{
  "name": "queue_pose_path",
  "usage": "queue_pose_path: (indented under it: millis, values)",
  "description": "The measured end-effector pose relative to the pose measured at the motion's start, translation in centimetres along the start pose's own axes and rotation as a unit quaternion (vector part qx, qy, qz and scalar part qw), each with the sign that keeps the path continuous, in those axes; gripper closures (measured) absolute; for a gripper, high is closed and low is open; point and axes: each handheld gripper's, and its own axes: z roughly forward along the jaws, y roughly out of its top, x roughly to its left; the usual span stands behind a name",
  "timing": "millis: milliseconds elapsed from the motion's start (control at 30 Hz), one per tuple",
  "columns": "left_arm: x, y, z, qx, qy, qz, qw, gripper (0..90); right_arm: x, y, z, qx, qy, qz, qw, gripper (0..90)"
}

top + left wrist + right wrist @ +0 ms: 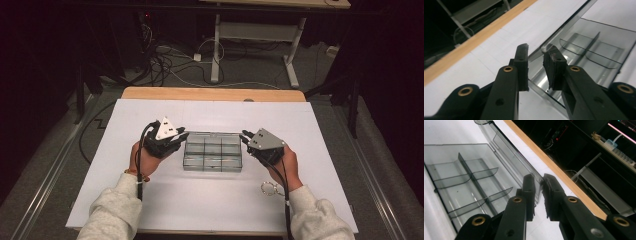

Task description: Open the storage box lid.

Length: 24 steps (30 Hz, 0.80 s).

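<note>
Your left gripper [184,134] and right gripper [243,136] each pinch a far corner of the hinged lid of the clear plastic compartment box [212,151], mid-table on the white sheet [210,195].

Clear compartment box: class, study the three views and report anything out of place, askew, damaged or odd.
The clear compartment box sits square on the white table, its lid standing raised and caught at its corners between the jaws of the left gripper and right gripper. The compartments look empty. A key ring lies apart by the right hand.
</note>
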Motion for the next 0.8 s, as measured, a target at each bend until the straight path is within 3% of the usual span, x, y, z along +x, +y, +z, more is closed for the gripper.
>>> queue_pose_path:
  millis: [267, 533, 667, 700, 800]
  values:
    - [0.9, 0.9, 0.6, 0.001, 0.004, -0.016, 0.9999, 72.2, -1.4, 0.8, 0.9, -0.001, 0.003, 0.027, 0.9996, 79.7]
    - [1.9, 1.2, 1.4, -0.022, 0.002, -0.045, 0.9987, 72.1, -2.4, 1.1, 1.9, -0.009, -0.002, 0.05, 0.9987, 78.3]
    - [2.1, 1.1, 2.0, -0.027, 0.008, -0.051, 0.9983, 70.6, -2.7, 1.2, 2.3, -0.015, -0.006, 0.063, 0.9979, 77.2]
    - [2.3, 1.0, 2.3, -0.034, 0.001, -0.045, 0.9984, 70.3, -2.7, 1.2, 2.4, -0.016, -0.008, 0.065, 0.9977, 77.0]
    - [2.3, 0.8, 2.5, -0.038, 0.004, -0.066, 0.9971, 69.7, -2.8, 1.1, 2.7, -0.02, -0.013, 0.073, 0.9971, 76.2]
